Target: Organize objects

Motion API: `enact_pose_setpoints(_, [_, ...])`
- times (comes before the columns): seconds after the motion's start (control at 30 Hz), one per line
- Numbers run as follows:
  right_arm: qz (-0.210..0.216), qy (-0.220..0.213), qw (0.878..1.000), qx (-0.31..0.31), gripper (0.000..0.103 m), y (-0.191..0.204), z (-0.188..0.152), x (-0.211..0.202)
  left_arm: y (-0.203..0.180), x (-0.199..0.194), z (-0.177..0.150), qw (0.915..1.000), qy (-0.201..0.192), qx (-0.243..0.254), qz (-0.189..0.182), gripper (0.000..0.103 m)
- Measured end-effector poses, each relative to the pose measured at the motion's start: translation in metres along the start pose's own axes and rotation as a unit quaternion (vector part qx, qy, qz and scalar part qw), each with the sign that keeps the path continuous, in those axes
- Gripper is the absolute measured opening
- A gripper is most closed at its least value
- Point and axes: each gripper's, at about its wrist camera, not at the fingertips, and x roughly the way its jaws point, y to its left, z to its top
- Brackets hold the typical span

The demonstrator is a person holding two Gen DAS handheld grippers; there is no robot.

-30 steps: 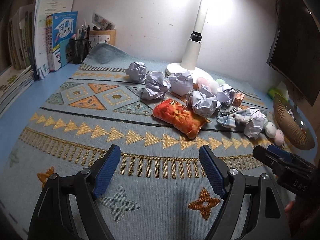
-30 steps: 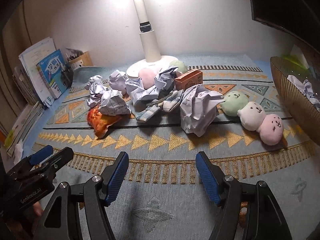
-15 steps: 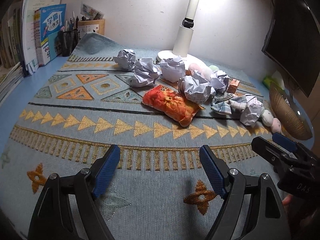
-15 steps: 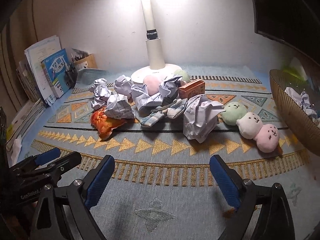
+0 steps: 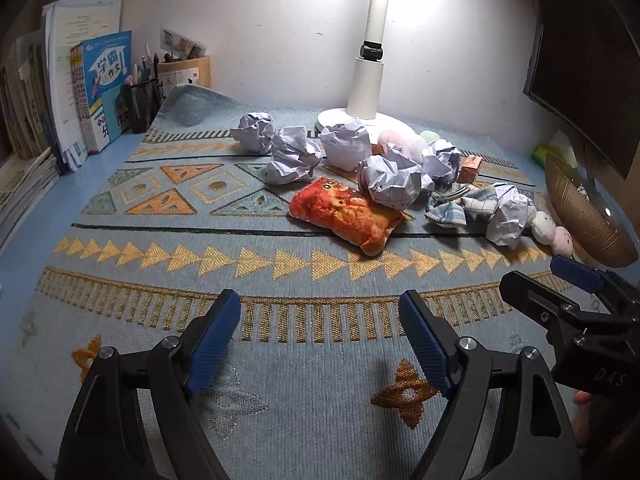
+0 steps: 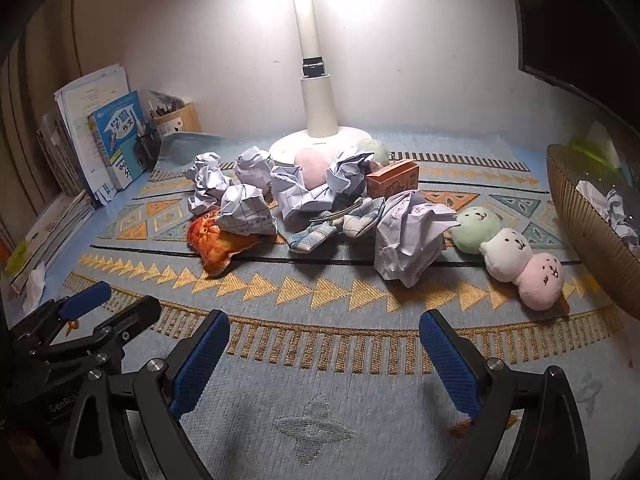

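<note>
Left wrist view: my left gripper (image 5: pixel 320 344) hangs with jaws spread and nothing between them over bare mat (image 5: pixel 280 420); the orange snack bag (image 5: pixel 346 216) lies ahead and slightly right of the jaws, paper balls (image 5: pixel 390 180) crowding its far edge, so I'd come in low from the near side to avoid dragging them. Right wrist view: my right gripper (image 6: pixel 324 364) has jaws released wide and empty, the big crumpled paper (image 6: pixel 408 236) ahead between their lines, touching the green plush (image 6: pixel 476 230). I'd take that paper first, pinching its middle, then carry it right to the basket (image 6: pixel 588 248) already holding paper.
</note>
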Motion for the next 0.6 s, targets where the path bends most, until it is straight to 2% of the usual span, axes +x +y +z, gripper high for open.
enact_pose_setpoints(0.1, [-0.005, -0.004, 1.000, -0.013, 0.095, 0.005, 0.000, -0.002, 0.003, -0.009, -0.001, 0.9991, -0.031, -0.013, 0.025, 0.080])
enact_pose_setpoints(0.17, [-0.008, -0.005, 1.000, -0.016, 0.095, 0.006, -0.001, -0.002, 0.005, -0.014, -0.002, 0.9985, -0.044, -0.018, 0.026, 0.080])
enact_pose_setpoints(0.33, [-0.019, 0.025, 0.999, -0.002, 0.095, 0.000, 0.001, 0.006, 0.015, -0.017, 0.001, 0.9976, -0.049, -0.042, 0.026, 0.080])
enact_pose_setpoints(0.43, [-0.038, 0.042, 0.998, -0.019, 0.095, 0.005, 0.015, 0.006, 0.031, -0.014, 0.011, 0.9972, -0.039, -0.060, 0.022, 0.080])
enact_pose_setpoints(0.53, [-0.005, 0.046, 0.999, -0.014, 0.095, 0.016, 0.041, 0.007, 0.046, -0.010, 0.044, 0.9984, -0.035, -0.018, 0.041, 0.080])
enact_pose_setpoints(0.6, [0.024, 0.044, 0.999, -0.001, 0.095, 0.026, 0.058, 0.015, 0.054, -0.006, 0.068, 0.9992, -0.035, -0.009, 0.017, 0.080])
